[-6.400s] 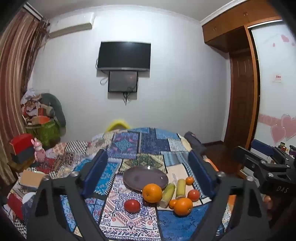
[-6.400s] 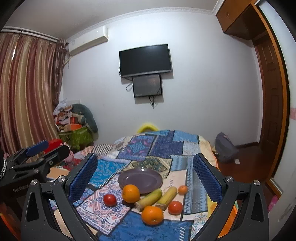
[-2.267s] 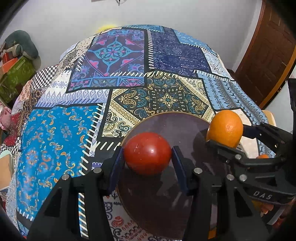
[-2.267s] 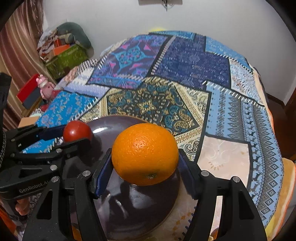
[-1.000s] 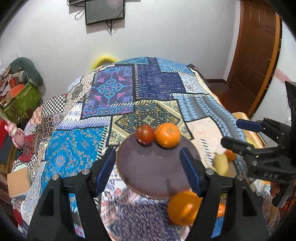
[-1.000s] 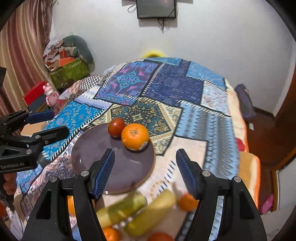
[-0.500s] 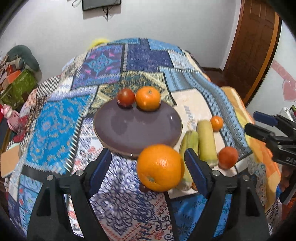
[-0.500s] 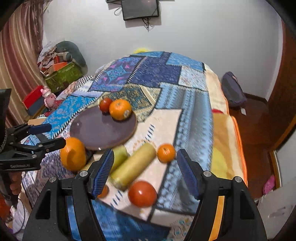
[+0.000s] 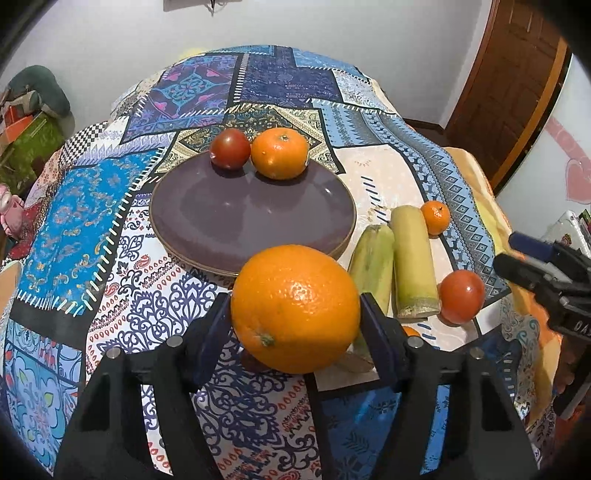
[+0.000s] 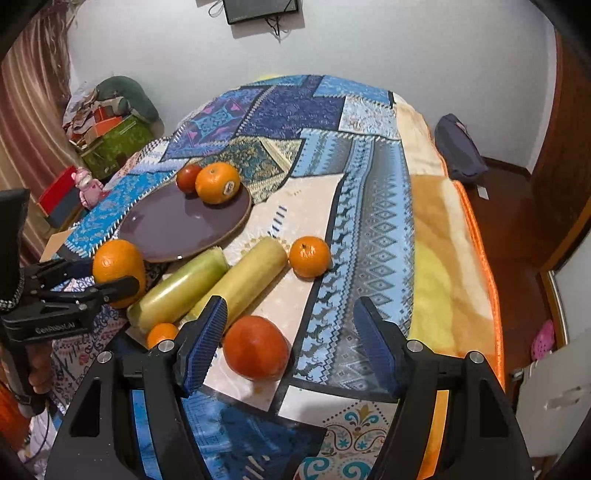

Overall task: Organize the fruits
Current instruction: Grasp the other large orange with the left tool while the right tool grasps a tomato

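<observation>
Patchwork-covered bed (image 9: 92, 206) under purple plate (image 9: 236, 225), loose fruit (image 10: 309, 256)

The big orange (image 9: 295, 308) hides the near rim of the purple plate (image 9: 221, 218) and most of a small orange (image 9: 410, 331). The left green stalk's (image 9: 371, 260) lower end sits behind a pad. The wall screen (image 10: 262, 9) is cut off at the top edge.
</observation>
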Motion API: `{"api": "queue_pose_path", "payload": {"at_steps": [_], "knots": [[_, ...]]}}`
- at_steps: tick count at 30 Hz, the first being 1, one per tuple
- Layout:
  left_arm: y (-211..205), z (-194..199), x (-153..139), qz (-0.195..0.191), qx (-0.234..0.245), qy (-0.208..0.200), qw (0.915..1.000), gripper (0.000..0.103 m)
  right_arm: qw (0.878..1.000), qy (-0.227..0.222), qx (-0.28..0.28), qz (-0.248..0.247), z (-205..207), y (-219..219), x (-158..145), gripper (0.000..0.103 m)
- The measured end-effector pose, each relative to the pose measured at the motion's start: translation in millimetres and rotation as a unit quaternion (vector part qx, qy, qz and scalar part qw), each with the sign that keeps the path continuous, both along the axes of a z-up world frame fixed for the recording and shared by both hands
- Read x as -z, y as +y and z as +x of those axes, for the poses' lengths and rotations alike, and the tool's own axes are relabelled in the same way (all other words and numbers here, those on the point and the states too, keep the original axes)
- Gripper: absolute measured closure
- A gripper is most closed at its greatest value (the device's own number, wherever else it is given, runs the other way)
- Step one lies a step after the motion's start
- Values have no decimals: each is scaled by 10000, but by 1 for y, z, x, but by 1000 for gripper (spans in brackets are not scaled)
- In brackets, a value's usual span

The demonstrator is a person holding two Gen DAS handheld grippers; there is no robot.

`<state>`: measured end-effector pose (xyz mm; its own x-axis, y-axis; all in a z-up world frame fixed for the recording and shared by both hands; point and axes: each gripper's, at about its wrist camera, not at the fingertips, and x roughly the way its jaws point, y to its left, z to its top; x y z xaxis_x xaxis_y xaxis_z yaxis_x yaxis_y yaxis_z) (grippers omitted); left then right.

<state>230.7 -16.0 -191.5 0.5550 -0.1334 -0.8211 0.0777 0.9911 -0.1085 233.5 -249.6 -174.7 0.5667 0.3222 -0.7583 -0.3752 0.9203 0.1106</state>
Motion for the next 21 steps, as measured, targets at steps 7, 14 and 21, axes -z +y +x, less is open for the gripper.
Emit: {"api": "queue_pose_path", "payload": {"at_steps": [7, 14, 21], "knots": [[6, -3, -3, -168, -26, -17, 9999, 36, 9994, 322, -118, -43, -7, 5, 25, 35], [8, -8, -8, -180, -28, -84, 9998, 36, 9980, 587, -234, -58, -6, 14, 42, 35], [15, -11, -19, -191, -55, -207, 9996, 36, 9973, 617, -396, -13, -9, 20, 44, 57]]}}
